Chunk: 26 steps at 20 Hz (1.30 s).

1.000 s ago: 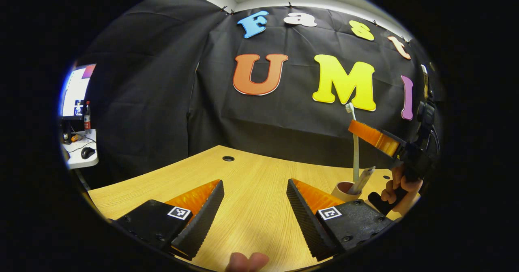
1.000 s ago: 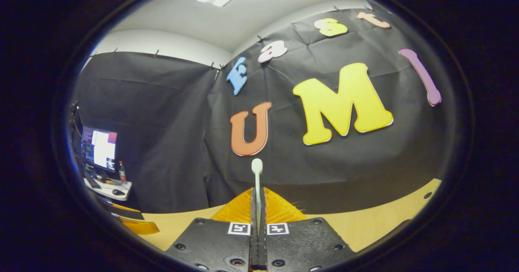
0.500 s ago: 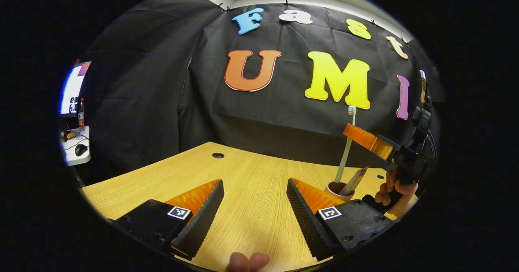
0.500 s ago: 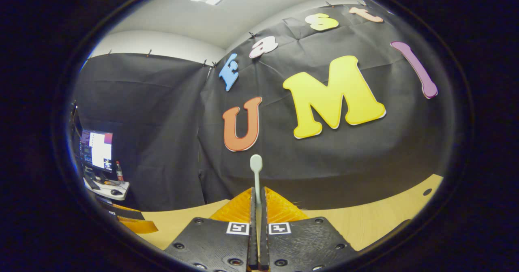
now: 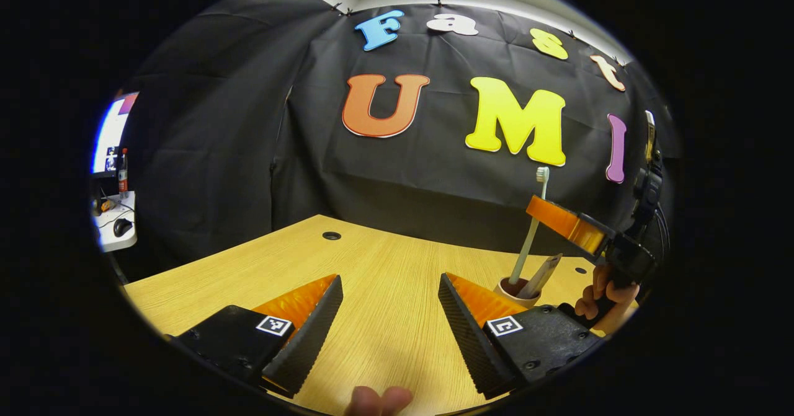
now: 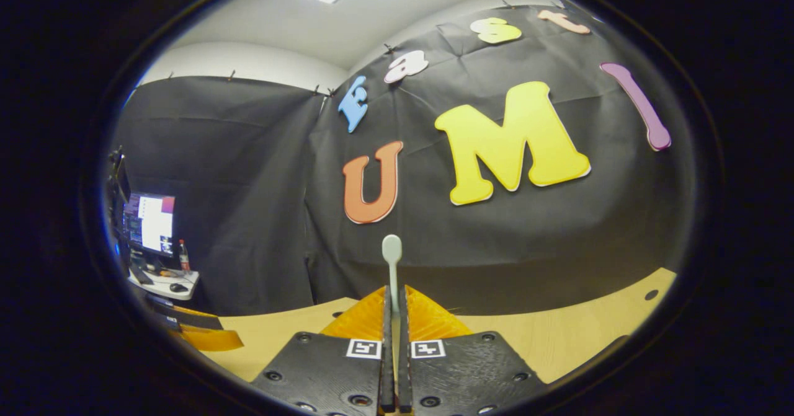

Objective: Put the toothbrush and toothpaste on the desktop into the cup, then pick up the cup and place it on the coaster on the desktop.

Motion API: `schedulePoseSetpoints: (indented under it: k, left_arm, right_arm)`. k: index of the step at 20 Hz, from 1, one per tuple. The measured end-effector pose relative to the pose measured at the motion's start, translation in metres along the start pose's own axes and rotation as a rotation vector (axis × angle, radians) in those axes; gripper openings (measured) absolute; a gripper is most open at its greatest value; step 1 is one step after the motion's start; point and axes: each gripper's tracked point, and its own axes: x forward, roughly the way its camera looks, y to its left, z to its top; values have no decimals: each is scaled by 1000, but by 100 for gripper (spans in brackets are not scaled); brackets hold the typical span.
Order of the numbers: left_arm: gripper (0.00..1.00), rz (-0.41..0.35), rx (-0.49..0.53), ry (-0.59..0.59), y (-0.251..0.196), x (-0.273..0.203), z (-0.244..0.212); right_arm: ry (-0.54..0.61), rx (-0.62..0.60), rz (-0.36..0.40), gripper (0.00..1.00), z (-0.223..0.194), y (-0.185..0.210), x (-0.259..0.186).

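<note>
While the right gripper (image 6: 392, 317) is pinched onto the toothbrush (image 6: 392, 267), the brush handle is seen running up between the two closed fingers in the right gripper view, long axis roughly vertical, head end up against the wall cloth. In the left gripper view the same toothbrush (image 5: 532, 230) is seen leaning: lower end inside the cup (image 5: 516, 292), head tilted up and to the right, bristles at the top. The right gripper (image 5: 561, 217) is seen there clamped about mid-handle, held by a hand (image 5: 598, 298) at the right edge.

The toothpaste (image 5: 541, 274) is also seen standing in the cup, leaning to the right, shorter than the brush, its upper end beside the brush shaft. The cup is upright on the wooden desktop (image 5: 384, 279), partly hidden behind the left gripper's right finger.

The left gripper (image 5: 389, 323) is held low over the desktop, fingers spread wide, nothing between them. Fingertips of a hand (image 5: 378, 398) are seen at the bottom edge.

A monitor (image 6: 149, 224) and a bottle (image 6: 183, 256) are seen on a side table at far left.
</note>
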Motion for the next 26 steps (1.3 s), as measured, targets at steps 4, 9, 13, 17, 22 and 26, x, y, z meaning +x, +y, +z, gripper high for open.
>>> schedulePoseSetpoints:
  k: [4, 9, 13, 17, 22, 26]
  left_arm:
    - [98, 2, 10, 1, -2, -2, 2]
    - [98, 1, 17, -9, -13, -5, 9]
    - [98, -5, 36, -20, -27, -13, 17]
    - [98, -46, 39, -12, -50, -24, 24]
    - [98, -103, 50, -27, -83, -39, 44]
    - [100, -171, 93, 1, -122, -44, 53]
  right_arm:
    - [44, -9, 14, 7, -17, 1, -10]
    - [57, -11, 33, 72, -17, -1, -25]
    - [30, 3, 23, 95, 1, -8, -40]
    - [-21, -68, -55, 92, 28, -29, -65]
    - [-77, -102, -92, 95, 57, -44, -115]
    - [-44, -112, -191, 92, 61, -72, -164]
